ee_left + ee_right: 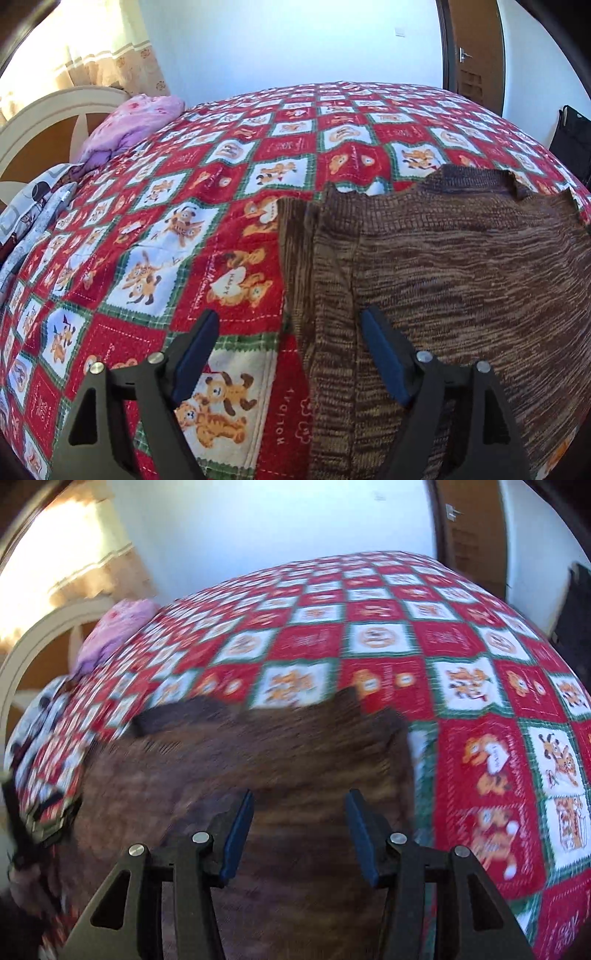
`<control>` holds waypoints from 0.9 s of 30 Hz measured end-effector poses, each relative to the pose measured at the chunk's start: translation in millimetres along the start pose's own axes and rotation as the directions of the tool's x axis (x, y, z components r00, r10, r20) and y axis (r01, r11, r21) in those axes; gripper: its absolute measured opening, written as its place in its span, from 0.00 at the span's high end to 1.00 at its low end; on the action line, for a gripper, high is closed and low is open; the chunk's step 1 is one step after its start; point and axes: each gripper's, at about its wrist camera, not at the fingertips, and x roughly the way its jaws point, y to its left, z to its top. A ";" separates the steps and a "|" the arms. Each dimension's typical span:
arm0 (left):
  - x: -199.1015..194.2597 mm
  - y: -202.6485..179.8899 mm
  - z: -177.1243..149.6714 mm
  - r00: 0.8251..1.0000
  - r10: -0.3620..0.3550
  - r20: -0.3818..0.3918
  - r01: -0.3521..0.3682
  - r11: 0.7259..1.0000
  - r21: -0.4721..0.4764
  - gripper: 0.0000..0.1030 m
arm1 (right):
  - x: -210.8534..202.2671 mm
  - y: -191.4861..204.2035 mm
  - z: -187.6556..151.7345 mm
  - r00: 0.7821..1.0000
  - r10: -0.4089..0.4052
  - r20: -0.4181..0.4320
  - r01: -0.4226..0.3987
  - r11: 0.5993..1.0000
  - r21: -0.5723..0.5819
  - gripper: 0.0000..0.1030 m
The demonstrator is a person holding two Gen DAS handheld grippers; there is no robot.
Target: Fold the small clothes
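Note:
A brown knitted garment (461,280) lies spread flat on a bed with a red, white and green patchwork quilt (229,177). In the left wrist view my left gripper (288,321) hangs open over the garment's left edge, one finger above the quilt and the other above the knit, nothing between the pads. In the blurred right wrist view the same garment (258,757) fills the lower middle. My right gripper (299,805) is open above the garment's right half, its pads apart and holding nothing.
A pink pillow (136,122) and a white curved headboard (55,107) stand at the far left of the bed. Grey patterned bedding (33,210) lies at the left edge. A wooden door (476,51) and a dark bag (572,144) are at the far right.

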 end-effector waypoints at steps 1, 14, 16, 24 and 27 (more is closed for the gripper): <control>0.2 -0.5 -0.2 1.000 0.004 0.001 -0.004 1.000 0.002 0.20 | -0.7 6.7 -7.9 1.000 0.000 -0.014 0.000 1.000 -0.024 0.48; -2.9 3.9 -6.9 1.000 -0.002 0.005 0.002 1.000 -0.016 0.17 | -15.2 9.5 -58.8 0.996 -0.090 0.006 0.090 0.986 -0.139 0.48; -4.9 6.7 -10.3 1.000 -0.003 0.004 0.003 1.000 -0.025 0.14 | -18.8 14.1 -64.3 0.992 -0.125 0.006 0.124 0.978 -0.168 0.48; -37.4 19.8 -45.7 0.999 -0.049 0.012 0.049 0.998 -0.048 0.13 | -46.0 46.0 -84.9 0.992 -0.123 0.020 0.125 0.966 -0.224 0.47; -46.7 12.8 -56.0 0.999 -0.019 0.036 0.019 1.000 -0.015 0.13 | -30.6 58.1 -96.8 0.987 -0.160 -0.018 0.150 0.952 -0.266 0.47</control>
